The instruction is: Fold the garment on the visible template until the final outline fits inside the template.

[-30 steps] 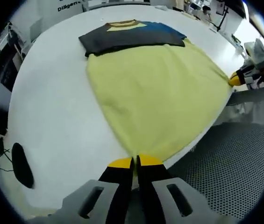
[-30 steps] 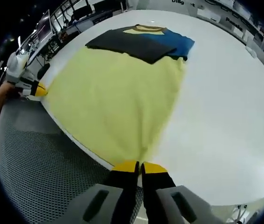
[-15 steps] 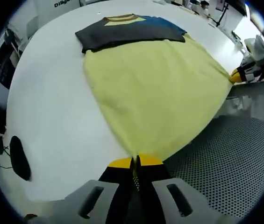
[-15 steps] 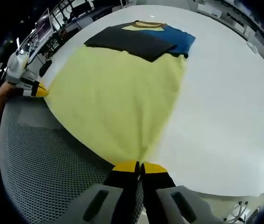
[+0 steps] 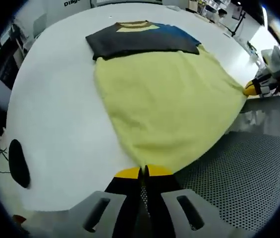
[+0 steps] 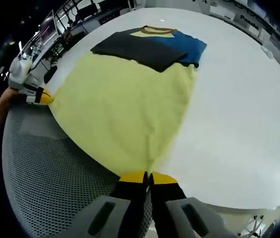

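Observation:
A garment lies stretched over the white table point(image 5: 55, 109), its yellow body point(image 5: 164, 99) toward me and its dark grey and blue folded top point(image 5: 140, 37) at the far end. My left gripper point(image 5: 143, 172) is shut on one near corner of the yellow hem at the table's edge. My right gripper point(image 6: 147, 175) is shut on the other near corner; the same garment shows there with yellow body point(image 6: 125, 104) and dark top point(image 6: 149, 44). Each gripper appears in the other's view: the right gripper point(image 5: 253, 88) at the right, the left gripper point(image 6: 36, 96) at the left.
A grey perforated surface point(image 5: 249, 178) point(image 6: 45, 173) lies below the table's near edge. A dark oval mark point(image 5: 17, 169) sits on the table at the left. Desks and equipment point(image 6: 65, 25) stand beyond the table.
Both views shifted slightly; the garment stays stretched between the two shut grippers and its lie on the table is about the same.

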